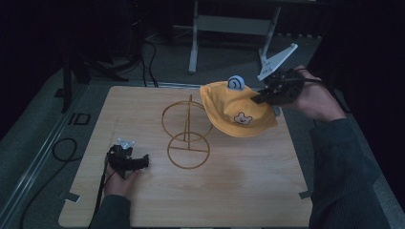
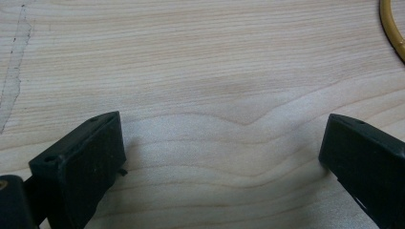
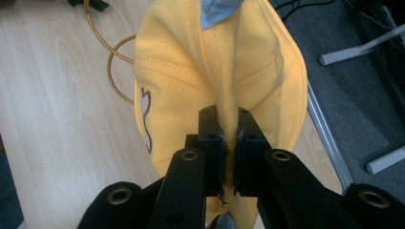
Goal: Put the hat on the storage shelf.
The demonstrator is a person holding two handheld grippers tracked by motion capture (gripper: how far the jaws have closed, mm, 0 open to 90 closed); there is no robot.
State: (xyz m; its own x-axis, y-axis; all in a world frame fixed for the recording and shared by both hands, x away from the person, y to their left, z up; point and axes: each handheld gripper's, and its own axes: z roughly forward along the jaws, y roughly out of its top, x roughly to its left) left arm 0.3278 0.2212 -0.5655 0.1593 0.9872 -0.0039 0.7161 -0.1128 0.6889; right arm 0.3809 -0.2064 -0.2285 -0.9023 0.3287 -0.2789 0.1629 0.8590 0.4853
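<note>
Right gripper point(image 1: 260, 98) clamped on a fold of the yellow hat point(image 1: 236, 112); in the right gripper view the fabric is pinched into a ridge between both jaws, the right gripper point(image 3: 228, 138) gripping it tight. Hat hangs off the jaw tips, held clear above the wooden table point(image 1: 239, 191), spreading out ahead of the claw. Bear face patch point(image 1: 242, 119) on the side facing the person; blue ear-like piece point(image 1: 235, 83) sticks up on the hat's top, just left of the claw.

Gold wire stand point(image 1: 187, 138) sits on the table just beyond the hat, on its far side from the right claw, upper ring near the hat's edge; touching or not, cannot tell.

Left gripper point(image 1: 136, 163) rests low on the table, well apart from the hat, stand base just ahead of it. Left gripper point(image 2: 222, 148) jaws spread wide, bare wood between them, nothing held.
</note>
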